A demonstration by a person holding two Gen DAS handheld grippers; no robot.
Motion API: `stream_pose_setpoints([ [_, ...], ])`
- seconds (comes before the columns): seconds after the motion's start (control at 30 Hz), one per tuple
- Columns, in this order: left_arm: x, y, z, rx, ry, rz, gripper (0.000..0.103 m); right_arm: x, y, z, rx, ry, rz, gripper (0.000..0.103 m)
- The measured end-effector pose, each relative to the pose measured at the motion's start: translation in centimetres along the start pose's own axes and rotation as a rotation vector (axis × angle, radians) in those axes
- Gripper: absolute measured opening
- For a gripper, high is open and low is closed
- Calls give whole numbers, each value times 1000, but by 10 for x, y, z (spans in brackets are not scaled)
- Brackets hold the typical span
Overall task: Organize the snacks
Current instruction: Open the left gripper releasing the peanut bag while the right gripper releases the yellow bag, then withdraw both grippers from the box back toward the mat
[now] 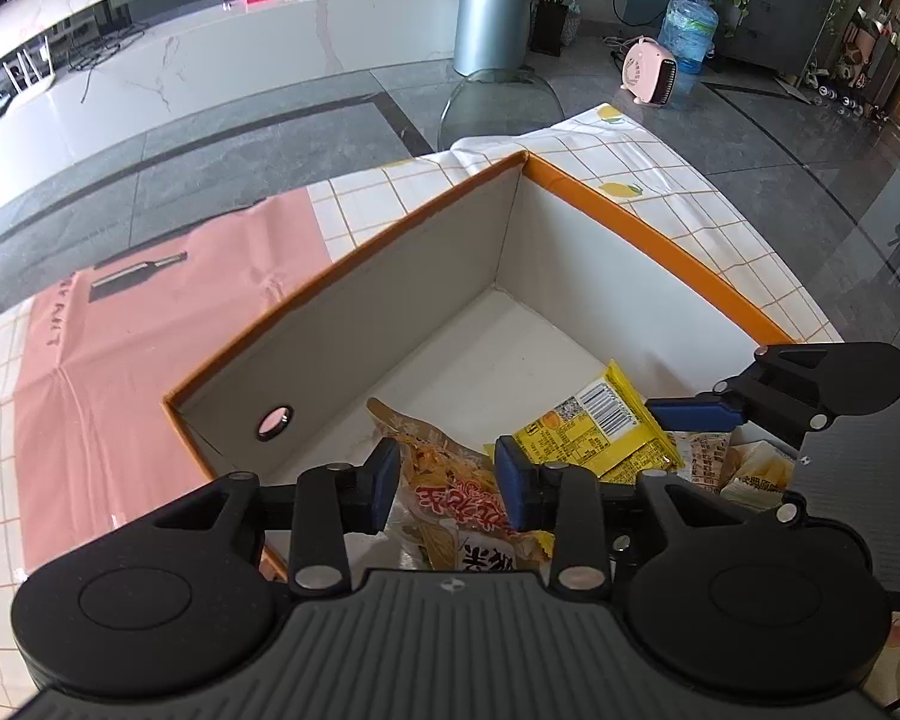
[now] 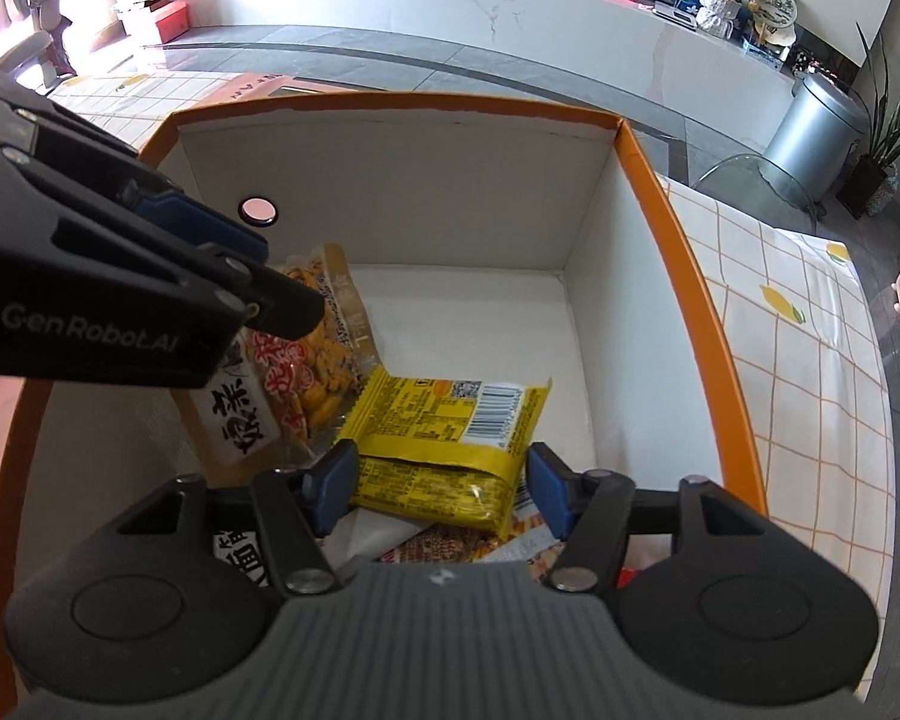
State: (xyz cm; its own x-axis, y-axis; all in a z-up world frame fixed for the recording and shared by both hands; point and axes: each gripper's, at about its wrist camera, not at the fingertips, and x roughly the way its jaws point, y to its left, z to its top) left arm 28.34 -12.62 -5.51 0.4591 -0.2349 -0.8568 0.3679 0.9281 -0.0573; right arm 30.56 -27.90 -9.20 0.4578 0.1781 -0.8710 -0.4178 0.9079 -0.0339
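A: Left wrist view: left tool (image 1: 448,483) spread, pads clear of the clear orange cracker bag (image 1: 444,480) between them, inside the orange-rimmed white cardboard box (image 1: 660,240).

B: Right wrist view: right tool (image 2: 441,489) spread around the yellow foil snack packet (image 2: 450,426), not pinching; cracker bag at 10 o'clock.

"GenRobot.AI" on left gripper (image 2: 258,276) body.

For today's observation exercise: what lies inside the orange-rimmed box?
The box holds a yellow packet, a clear snack bag, and more packets beneath them, mostly covered.
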Motion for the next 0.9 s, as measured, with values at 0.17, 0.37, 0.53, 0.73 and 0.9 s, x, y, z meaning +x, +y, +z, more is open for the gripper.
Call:
stream_pose_setpoints([
  [0.17, -13, -1, -2, 11, -26, 15, 48, -5, 0, -1, 16, 1, -5, 65],
  [0.37, -34, -2, -4, 21, -61, 12, 53, -19, 2, -2, 36, -12, -13, 67],
  [0.53, -56, -1, -15, 6, -93, 6, 57, -38, 6, -6, 85, -26, -3, 68],
  [0.73, -90, -2, -41, -16, -146, 22, 57, -66, 23, -18, 125, -73, -13, 72],
  [0.9, -115, 0, -72, -43, -182, 48, 58, -95, 42, -34, 194, -142, -7, 72],
])
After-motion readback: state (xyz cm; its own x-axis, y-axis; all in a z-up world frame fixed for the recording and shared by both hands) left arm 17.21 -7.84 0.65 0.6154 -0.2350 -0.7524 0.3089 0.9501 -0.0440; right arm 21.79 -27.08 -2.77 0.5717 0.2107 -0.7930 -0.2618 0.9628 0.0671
